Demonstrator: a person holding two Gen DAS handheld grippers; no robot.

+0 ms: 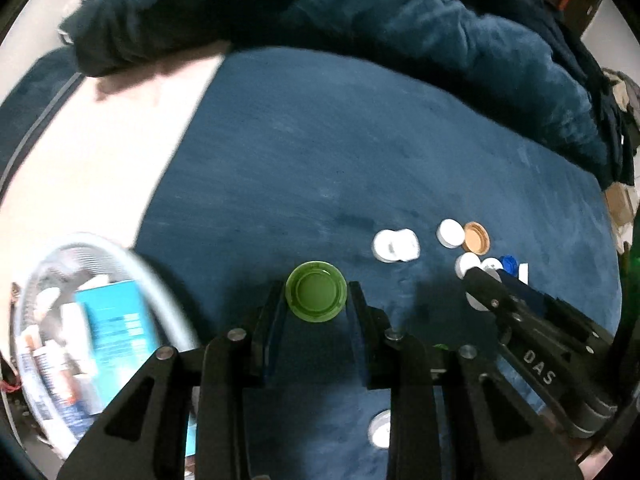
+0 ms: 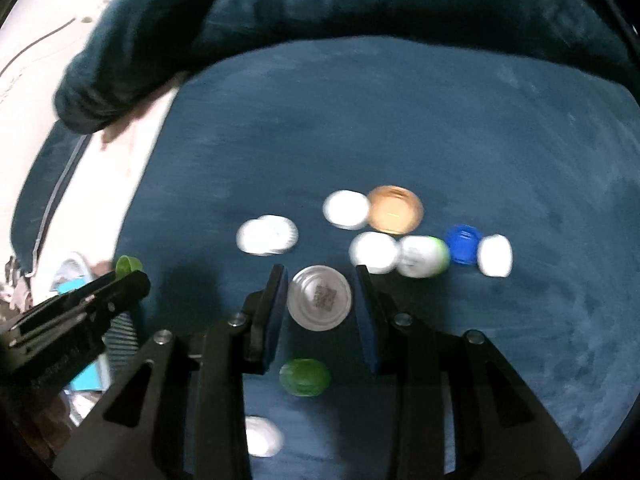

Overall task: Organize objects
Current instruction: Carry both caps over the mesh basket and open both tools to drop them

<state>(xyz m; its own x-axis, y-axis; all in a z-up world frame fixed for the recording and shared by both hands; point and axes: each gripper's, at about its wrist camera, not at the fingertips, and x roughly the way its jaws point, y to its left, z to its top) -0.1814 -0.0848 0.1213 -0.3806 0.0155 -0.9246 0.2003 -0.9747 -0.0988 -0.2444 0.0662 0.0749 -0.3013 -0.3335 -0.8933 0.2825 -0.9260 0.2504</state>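
In the left wrist view my left gripper (image 1: 316, 292) is shut on a green cap (image 1: 316, 291), held above the blue blanket (image 1: 320, 152). In the right wrist view my right gripper (image 2: 320, 286) is shut on a clear white cap with a printed code (image 2: 319, 298). Loose caps lie on the blanket: white ones (image 2: 267, 234) (image 2: 346, 209) (image 2: 374, 252), an orange one (image 2: 395, 209), a blue one (image 2: 463, 244), a white-and-green one (image 2: 424, 256), and a green one (image 2: 305, 376) under the right gripper. The left gripper also shows at the left of the right wrist view (image 2: 120, 276).
A clear round bin (image 1: 120, 264) with a teal box (image 1: 116, 324) and small items sits at the lower left. A bunched dark blue blanket (image 1: 360, 20) lies along the far side. A pale sheet (image 1: 100, 168) lies to the left.
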